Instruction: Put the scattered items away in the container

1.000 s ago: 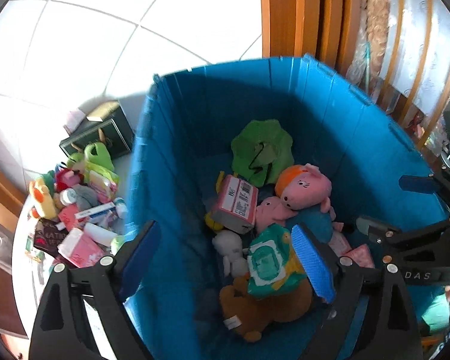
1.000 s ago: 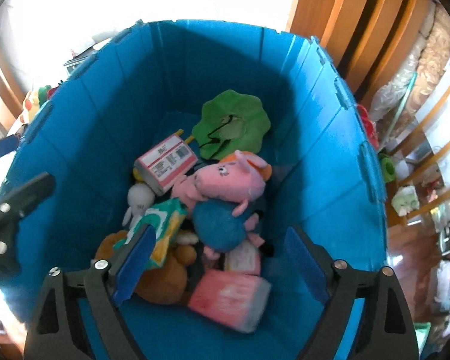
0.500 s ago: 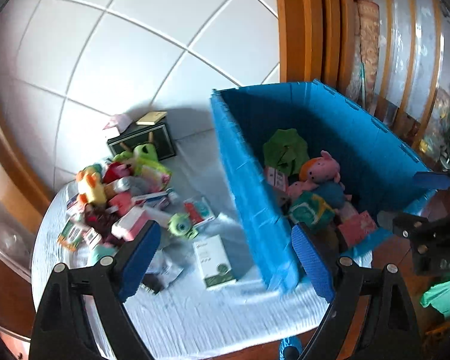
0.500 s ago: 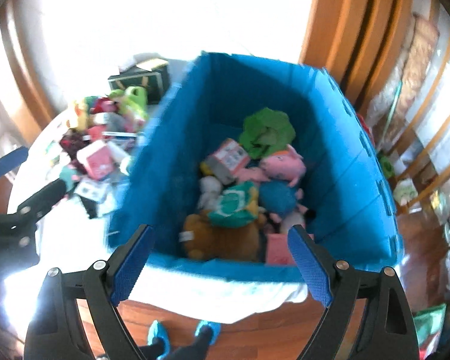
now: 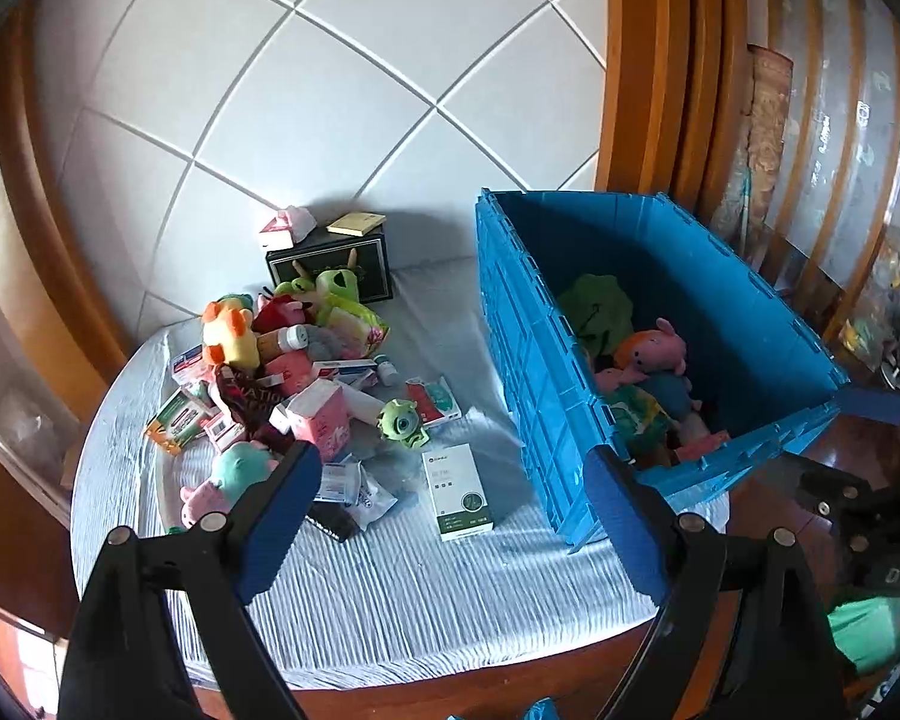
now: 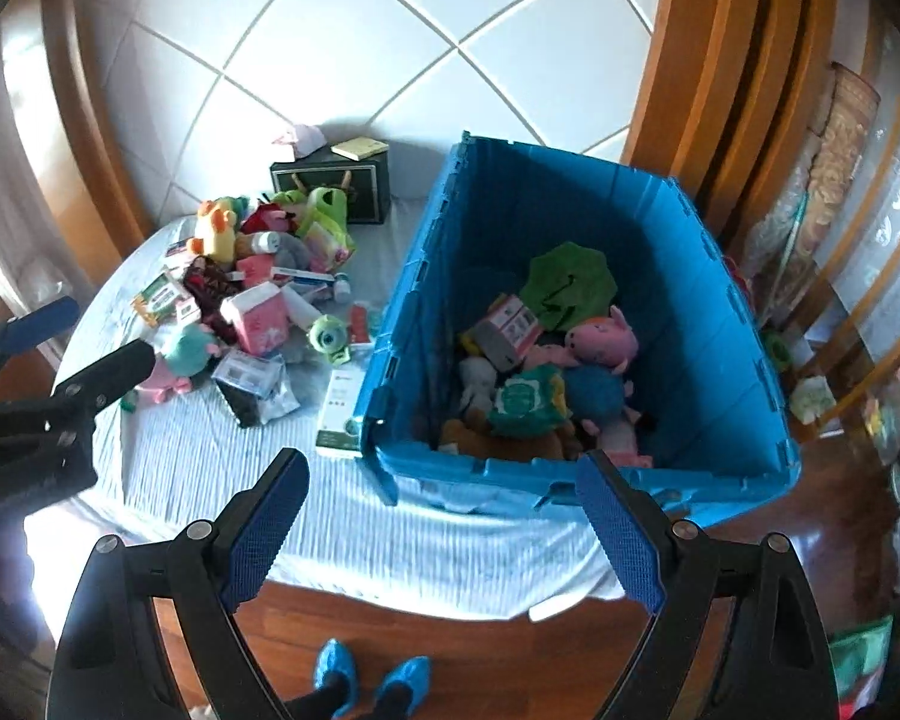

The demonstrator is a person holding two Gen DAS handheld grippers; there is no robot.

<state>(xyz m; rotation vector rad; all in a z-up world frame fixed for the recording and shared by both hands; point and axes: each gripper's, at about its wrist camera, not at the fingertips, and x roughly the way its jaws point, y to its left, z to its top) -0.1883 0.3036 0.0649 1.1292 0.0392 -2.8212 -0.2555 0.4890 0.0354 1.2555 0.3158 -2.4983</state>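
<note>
At right of the frame the bin [image 5: 750, 300] held several toys, a pile [image 5: 294, 372] remained on the worktop [image 5: 390, 588], and both tools, left [image 5: 450, 516] and right [image 6: 444, 528], gaped wide and empty.

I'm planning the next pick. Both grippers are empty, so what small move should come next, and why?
Probably lower the left gripper toward the white box, the loose item lying nearest the blue bin. Its jaws are open and empty, and the box lies flat and apart from the pile, so it looks like an easy grasp.
</note>
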